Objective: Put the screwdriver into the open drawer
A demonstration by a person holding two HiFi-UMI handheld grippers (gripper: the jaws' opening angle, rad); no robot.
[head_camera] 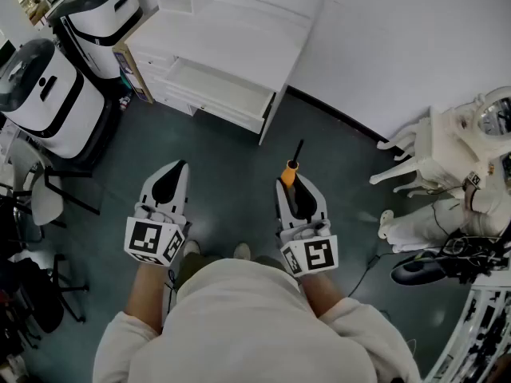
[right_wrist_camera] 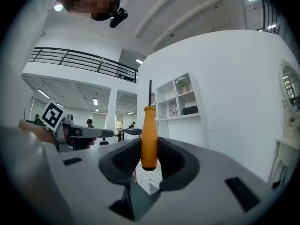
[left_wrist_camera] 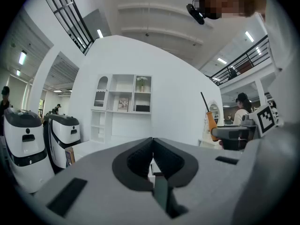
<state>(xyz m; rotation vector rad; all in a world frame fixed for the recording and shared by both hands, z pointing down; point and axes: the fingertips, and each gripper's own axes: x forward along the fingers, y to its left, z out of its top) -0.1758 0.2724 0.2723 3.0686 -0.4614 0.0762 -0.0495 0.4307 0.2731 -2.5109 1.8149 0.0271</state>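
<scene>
Head view: right gripper fingers grasp screwdriver; left gripper clenched empty; drawer ahead; white machines leftward

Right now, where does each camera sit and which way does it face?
Head view: on the person's head, facing steeply down at the open drawer, left gripper, right gripper, forearms.
Left gripper view: on that gripper, level along its shut jaws toward shelves.
Right gripper view: likewise, jaws gripping the screwdriver.
Shared: all show the screwdriver.

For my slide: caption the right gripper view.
Right gripper clamps an orange-handled black-shaft screwdriver upright, facing a white shelved cabinet.
</scene>
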